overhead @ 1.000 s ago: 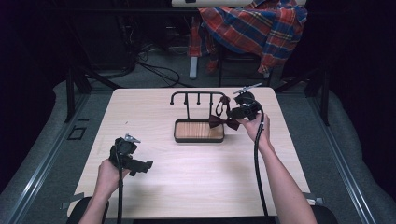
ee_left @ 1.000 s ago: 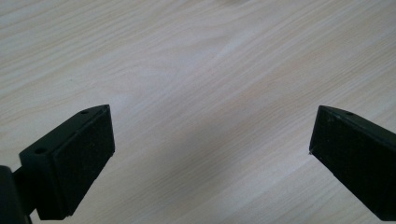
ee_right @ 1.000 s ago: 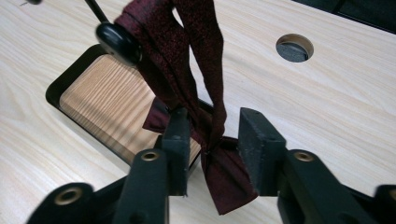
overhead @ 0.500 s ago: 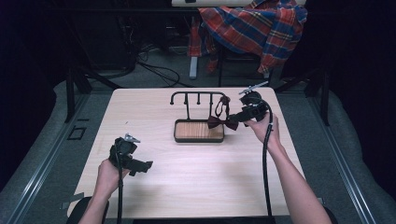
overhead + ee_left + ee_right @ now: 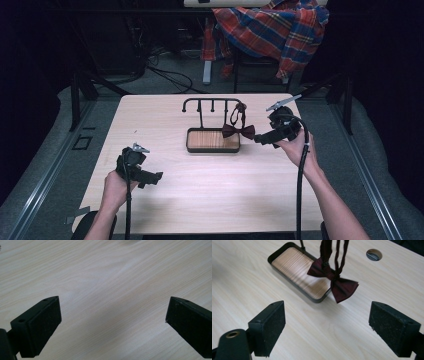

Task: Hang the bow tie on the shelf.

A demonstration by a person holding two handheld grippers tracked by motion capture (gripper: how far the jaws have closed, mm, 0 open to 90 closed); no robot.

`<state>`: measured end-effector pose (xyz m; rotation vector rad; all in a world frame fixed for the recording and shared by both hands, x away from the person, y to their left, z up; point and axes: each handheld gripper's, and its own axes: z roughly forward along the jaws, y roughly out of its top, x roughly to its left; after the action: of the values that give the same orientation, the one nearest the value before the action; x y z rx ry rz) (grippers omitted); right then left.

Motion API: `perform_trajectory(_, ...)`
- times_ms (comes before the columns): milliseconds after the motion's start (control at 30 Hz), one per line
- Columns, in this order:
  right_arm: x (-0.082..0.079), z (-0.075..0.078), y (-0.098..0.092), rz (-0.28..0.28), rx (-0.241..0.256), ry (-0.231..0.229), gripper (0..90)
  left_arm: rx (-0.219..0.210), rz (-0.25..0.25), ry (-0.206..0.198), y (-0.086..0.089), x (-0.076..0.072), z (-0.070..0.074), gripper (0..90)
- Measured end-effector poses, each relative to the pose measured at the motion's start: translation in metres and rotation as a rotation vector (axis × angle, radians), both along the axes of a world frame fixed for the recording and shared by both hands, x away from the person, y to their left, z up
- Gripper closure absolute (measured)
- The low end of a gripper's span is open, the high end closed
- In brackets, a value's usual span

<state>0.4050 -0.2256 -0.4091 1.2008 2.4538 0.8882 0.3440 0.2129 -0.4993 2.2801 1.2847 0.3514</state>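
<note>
A pale wood-grain surface (image 5: 210, 200) with fine streaked lines carries a shallow rectangular tray (image 5: 213, 140) near its middle: a dark metal rim with rounded corners around a ribbed, light wooden floor. From the tray's far side rises a thin black metal rack (image 5: 210, 102), a bent bar with short pegs hanging down. A dark burgundy satin bow tie (image 5: 238, 131) hangs from the right end of that rack by its narrow strap, its pleated wings dangling just over the tray's right edge.

The right gripper (image 5: 327, 322), black and boxy, sits just right of the bow tie, held in the person's right hand (image 5: 298, 150). Its fingers (image 5: 270, 326) stand wide apart with nothing between them; their pads look coarse and grainy. In the right gripper view the bow tie (image 5: 333, 277) hangs ahead of them, apart from both, and a small round hole (image 5: 374, 254) shows in the surface beyond.

The left gripper (image 5: 150, 178) is well apart, at the near left of the surface, in the left hand (image 5: 116, 187). Its blunt, wedge-shaped fingers (image 5: 41, 323) are also spread wide, empty, over bare wood grain.

Behind the surface, a red, blue and white plaid cloth (image 5: 272, 27) is draped in loose folds.
</note>
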Motion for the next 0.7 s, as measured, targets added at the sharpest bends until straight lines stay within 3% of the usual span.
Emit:
perform_trajectory(233, -0.020, -0.010, -0.003, 0.026, -0.011, 0.025, 10.7, 0.003, -0.001, 0.001, 0.000, 0.000, 0.000, 0.3)
perform_trajectory(700, -0.053, -0.054, -0.014, 0.063, -0.088, 0.096, 6.2, 0.006, -0.004, 0.003, -0.001, 0.000, 0.000, 0.3)
